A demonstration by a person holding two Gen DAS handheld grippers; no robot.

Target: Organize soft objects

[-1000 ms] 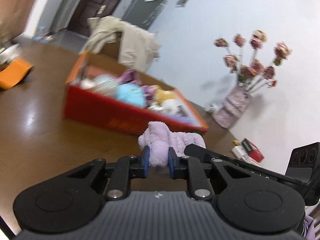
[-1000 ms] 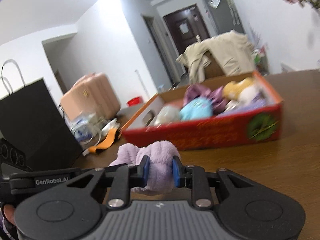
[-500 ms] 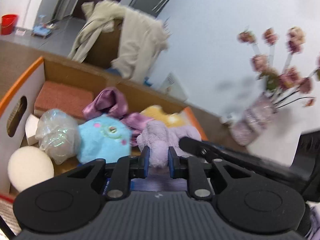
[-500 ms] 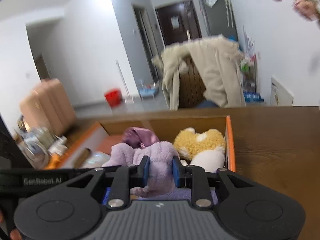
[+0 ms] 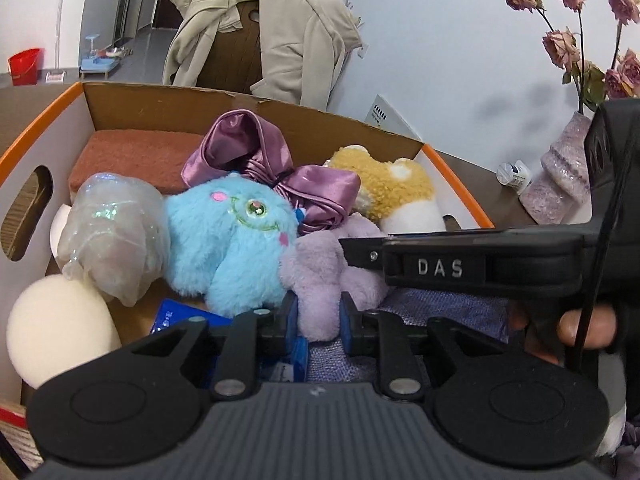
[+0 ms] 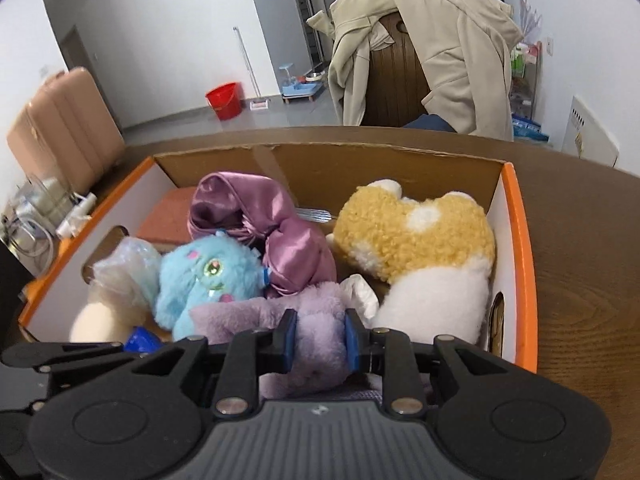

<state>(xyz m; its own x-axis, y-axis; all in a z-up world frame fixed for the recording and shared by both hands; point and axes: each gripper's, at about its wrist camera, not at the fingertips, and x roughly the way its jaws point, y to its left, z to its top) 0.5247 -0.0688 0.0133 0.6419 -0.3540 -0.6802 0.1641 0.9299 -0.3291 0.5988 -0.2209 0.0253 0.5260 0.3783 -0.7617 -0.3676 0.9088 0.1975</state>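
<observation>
Both wrist cameras look steeply down, close over the same cardboard box [image 5: 256,112] of plush toys

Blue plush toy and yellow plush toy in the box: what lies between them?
A purple satin bow lies between the blue plush toy and the yellow plush toy; both wrist views show it.

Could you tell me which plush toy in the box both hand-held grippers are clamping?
The lilac plush toy; the blue plush and yellow-and-white plush lie untouched behind it.
</observation>
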